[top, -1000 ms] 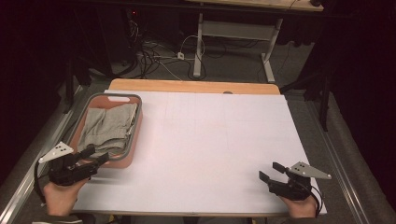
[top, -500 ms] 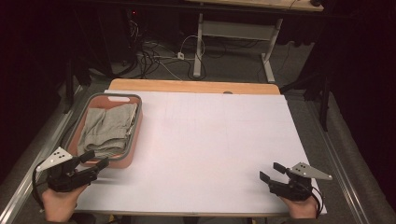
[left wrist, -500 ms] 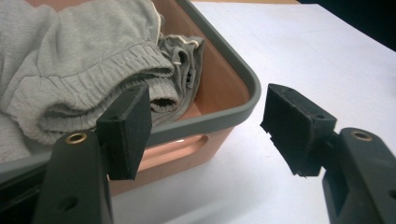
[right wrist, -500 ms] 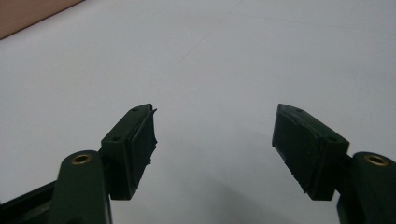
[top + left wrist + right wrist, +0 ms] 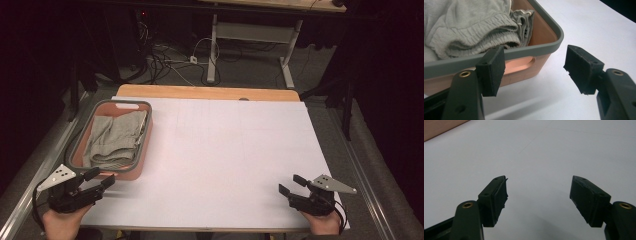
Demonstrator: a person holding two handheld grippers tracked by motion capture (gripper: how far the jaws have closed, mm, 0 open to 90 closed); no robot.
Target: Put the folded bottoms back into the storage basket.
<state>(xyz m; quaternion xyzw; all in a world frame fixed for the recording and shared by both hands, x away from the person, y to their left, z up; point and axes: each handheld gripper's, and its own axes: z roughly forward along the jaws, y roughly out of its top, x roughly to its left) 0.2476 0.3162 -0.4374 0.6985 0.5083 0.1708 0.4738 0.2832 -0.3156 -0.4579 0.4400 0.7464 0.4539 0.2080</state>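
We see a grey garment [image 5: 114,141] lying folded inside a shallow basket [image 5: 146,131] at the left edge of the table [image 5: 235,150]. The garment is of soft, light grey knit fabric; in the left gripper view its ribbed, gathered band [image 5: 477,32] curls over at the near end, and a pale drawstring [image 5: 522,18] lies among the folds beside the basket's inner wall. The cloth fills most of the basket floor and rises to about the level of the rim; we see nothing else in the basket.

The basket is rectangular with rounded corners, its walls salmon-orange and its rim a band of dark grey. A slot handle [image 5: 520,65] is cut in the near short wall, and another [image 5: 126,106] shows in the far wall. It rests on the white sheet covering the table, whose wooden far edge [image 5: 205,92] is left bare.

The left gripper [image 5: 100,178] is held just in front of the basket's near wall, its jaws standing well apart with nothing between them; one pad [image 5: 495,67] overlaps the basket's rim in its own view, though we cannot tell whether it touches. The right gripper [image 5: 292,184] rests near the table's front right corner, well apart from the basket, its jaws likewise spread wide over bare white surface and gripping nothing.
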